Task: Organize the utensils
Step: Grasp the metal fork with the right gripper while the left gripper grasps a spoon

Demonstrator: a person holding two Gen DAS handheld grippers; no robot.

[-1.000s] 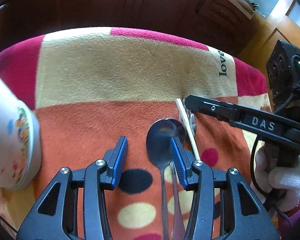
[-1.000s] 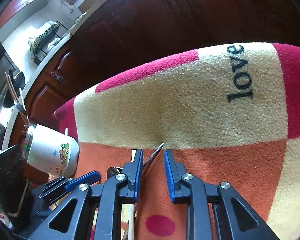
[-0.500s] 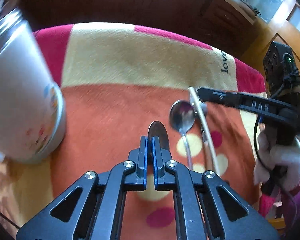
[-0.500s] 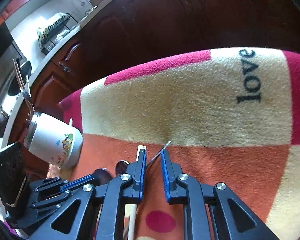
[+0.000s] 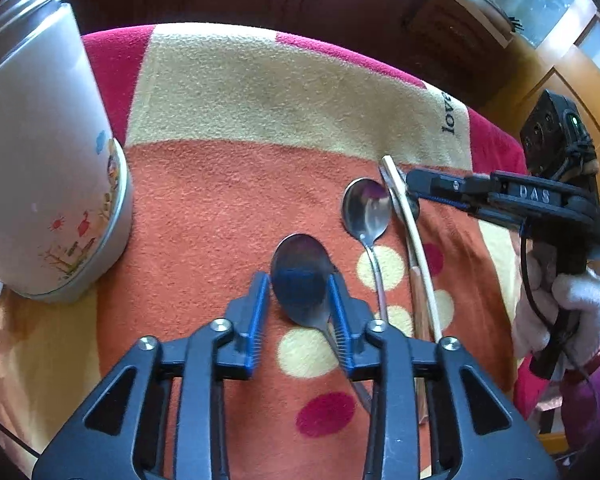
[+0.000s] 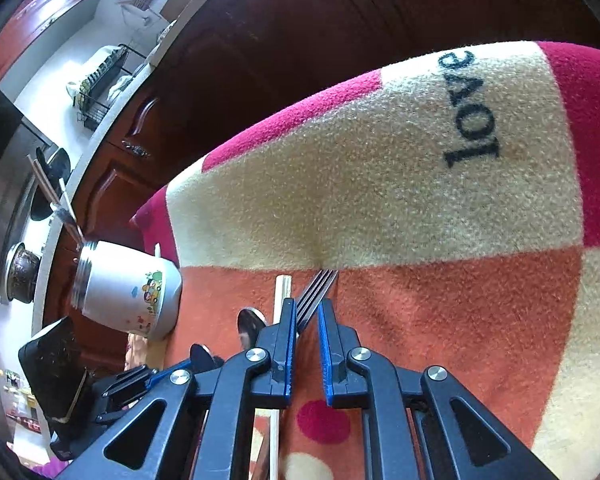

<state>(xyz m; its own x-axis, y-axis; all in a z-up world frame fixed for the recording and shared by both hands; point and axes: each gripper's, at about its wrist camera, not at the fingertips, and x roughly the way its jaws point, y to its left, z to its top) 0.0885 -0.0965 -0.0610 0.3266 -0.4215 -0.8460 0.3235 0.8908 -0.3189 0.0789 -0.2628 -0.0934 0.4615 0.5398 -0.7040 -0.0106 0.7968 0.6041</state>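
Since half a second ago: your left gripper [image 5: 300, 292] went from pressed together on a spoon to spread apart, and your right gripper [image 6: 305, 344] narrowed further around the fork [image 6: 315, 294].
Left claw: you had its fingers apart, one on each side of the big spoon [image 5: 302, 280], with a gap on the left side, so nothing was clamped. Judged as a release, the spoon being laid down in line with the rest.
Right claw: your fingers stood a little apart with the fork's neck between them; a gap showed on the right, and whether the left pad gripped I cannot tell.
Landmark: the jar [image 5: 40, 168] stood upright on the blanket [image 5: 260, 92].
Big spoon: it lay right of the jar, bowl pointing away from you.
Small spoon [image 5: 366, 208]: it lay further right of the jar, just beside the big one.
Chopsticks [image 5: 410, 236]: they lay beyond the small spoon from the jar, touching your right gripper's tip.
Fork: it lay farthest from the jar, tines toward the cream band.
Count: two spoons, one fork, two chopsticks as far as I could tell, one jar, with several utensils already standing in it.
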